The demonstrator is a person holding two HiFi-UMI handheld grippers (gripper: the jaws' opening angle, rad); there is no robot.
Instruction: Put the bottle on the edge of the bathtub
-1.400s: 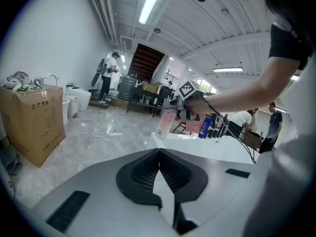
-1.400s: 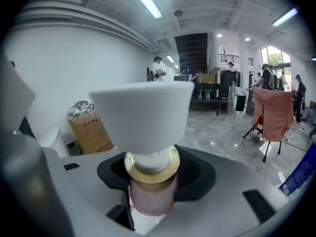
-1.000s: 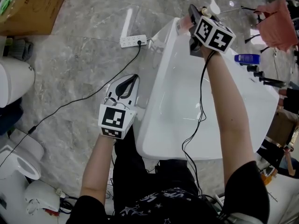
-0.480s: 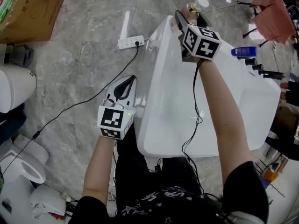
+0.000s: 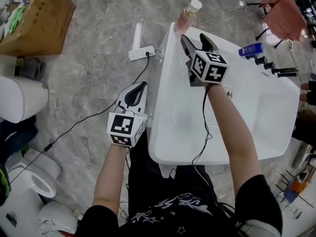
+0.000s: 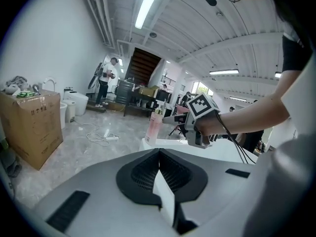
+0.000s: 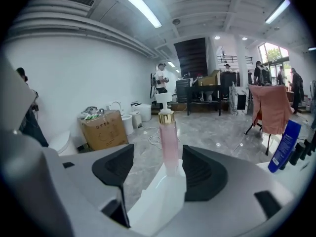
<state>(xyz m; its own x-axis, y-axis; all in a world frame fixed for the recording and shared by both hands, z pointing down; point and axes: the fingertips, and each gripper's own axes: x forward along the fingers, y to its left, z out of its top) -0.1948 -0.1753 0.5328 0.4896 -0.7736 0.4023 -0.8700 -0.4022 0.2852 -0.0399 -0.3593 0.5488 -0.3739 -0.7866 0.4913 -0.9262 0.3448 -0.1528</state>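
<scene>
Now the bottle stands on the bathtub rim, top centre. The right hand-held gripper has just been opening its jaws wide, with nothing between them. The left hand-held gripper is closed and empty.

Just beyond the right tongs, the slim pink translucent bottle looks like smooth plastic, with a shiny gold collar. The white bathtub under them is glossy. These and the left tongs have matt grey plastic shells and black ribbed pads. Past the left tongs, the grey marbled floor is polished and the brown cardboard box is matt.
</scene>
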